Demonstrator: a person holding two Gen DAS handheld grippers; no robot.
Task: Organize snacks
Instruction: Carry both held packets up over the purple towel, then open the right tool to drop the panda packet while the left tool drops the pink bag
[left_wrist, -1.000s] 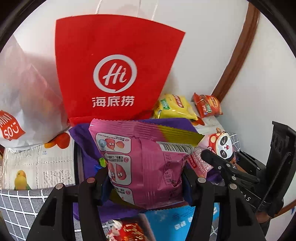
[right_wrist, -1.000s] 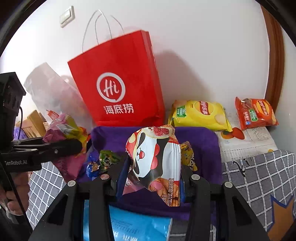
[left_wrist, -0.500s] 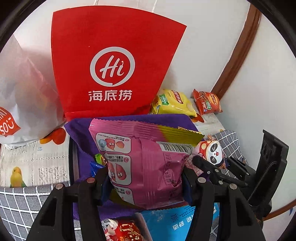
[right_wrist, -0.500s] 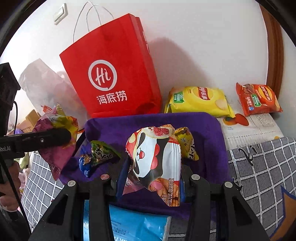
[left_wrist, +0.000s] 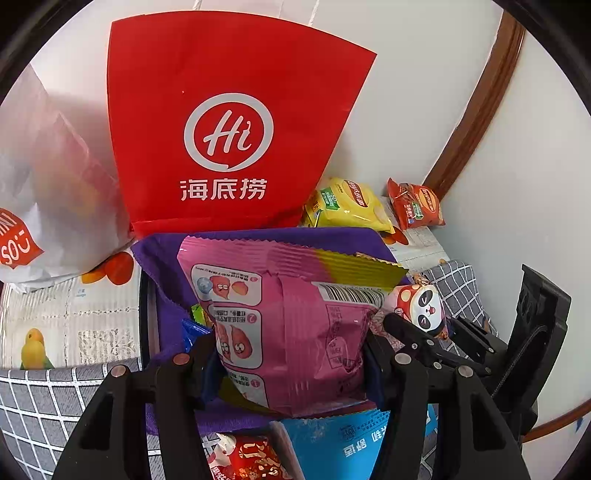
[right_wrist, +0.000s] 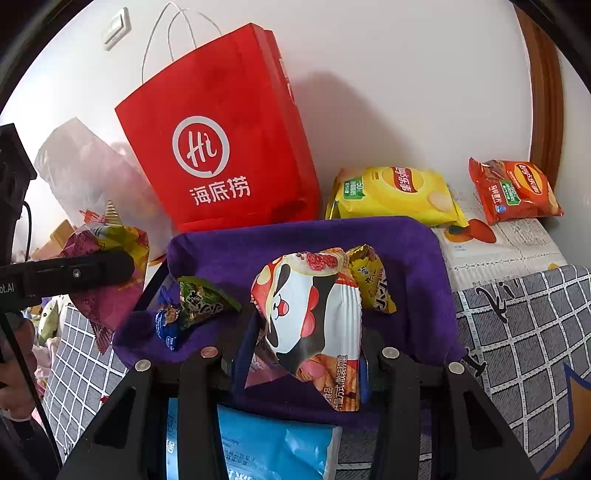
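Note:
My left gripper (left_wrist: 291, 363) is shut on a pink snack packet (left_wrist: 288, 317) and holds it above the purple cloth-lined tray (left_wrist: 162, 258). My right gripper (right_wrist: 299, 360) is shut on a white panda snack packet (right_wrist: 314, 317), also over the tray (right_wrist: 413, 251). The panda packet (left_wrist: 423, 306) and the right gripper show at the right of the left wrist view. The pink packet (right_wrist: 107, 273) shows at the left of the right wrist view. Small green (right_wrist: 199, 299), blue (right_wrist: 168, 326) and yellow (right_wrist: 369, 278) snacks lie in the tray.
A red paper bag (right_wrist: 221, 147) stands against the wall behind the tray, with a white plastic bag (left_wrist: 44, 177) to its left. Yellow (right_wrist: 395, 195) and orange (right_wrist: 513, 190) chip bags lie at the back right. A blue packet (right_wrist: 269, 446) lies in front of the tray.
Both grippers have moved forward and higher over the tray, each still holding its packet. The tray's inside shows more fully in the right wrist view.

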